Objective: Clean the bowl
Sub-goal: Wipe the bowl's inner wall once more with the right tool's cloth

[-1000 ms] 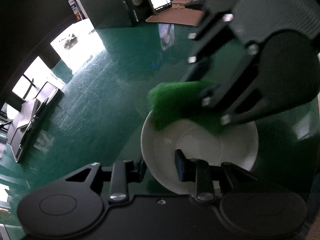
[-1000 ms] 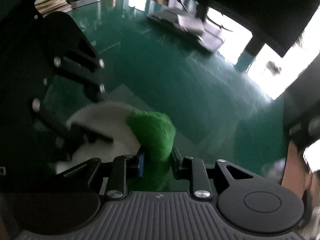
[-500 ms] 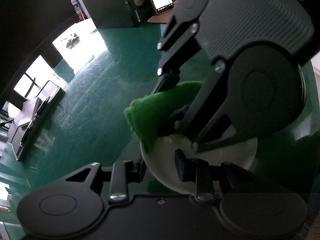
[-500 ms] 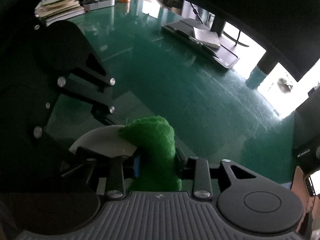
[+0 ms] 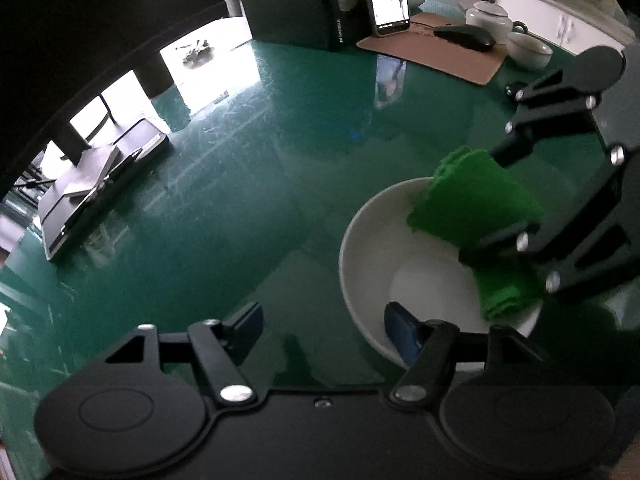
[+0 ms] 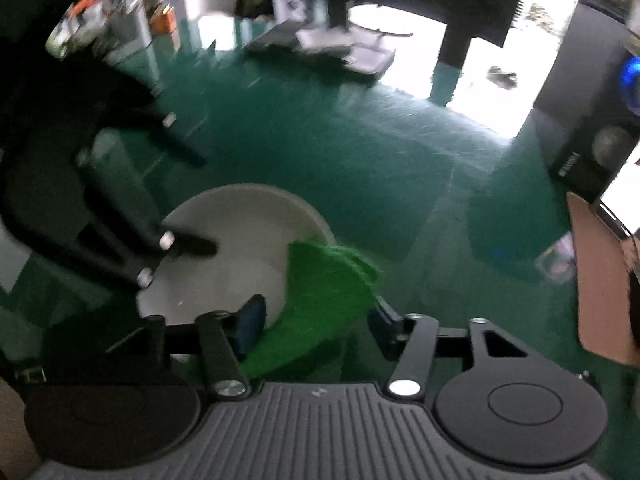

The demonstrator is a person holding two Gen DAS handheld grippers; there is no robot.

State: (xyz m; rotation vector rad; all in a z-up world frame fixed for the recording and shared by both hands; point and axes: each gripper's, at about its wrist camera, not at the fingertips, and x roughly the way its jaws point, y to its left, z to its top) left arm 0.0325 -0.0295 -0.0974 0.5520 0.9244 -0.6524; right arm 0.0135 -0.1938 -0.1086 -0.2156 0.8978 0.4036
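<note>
One white bowl (image 5: 372, 248); one green cloth (image 5: 472, 200); two grippers opening.

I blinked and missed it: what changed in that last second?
Both grippers are opening: the left gripper let go of the white ceramic bowl's rim, and the right gripper loosened off the green cloth. The bowl stayed on the green table.
</note>
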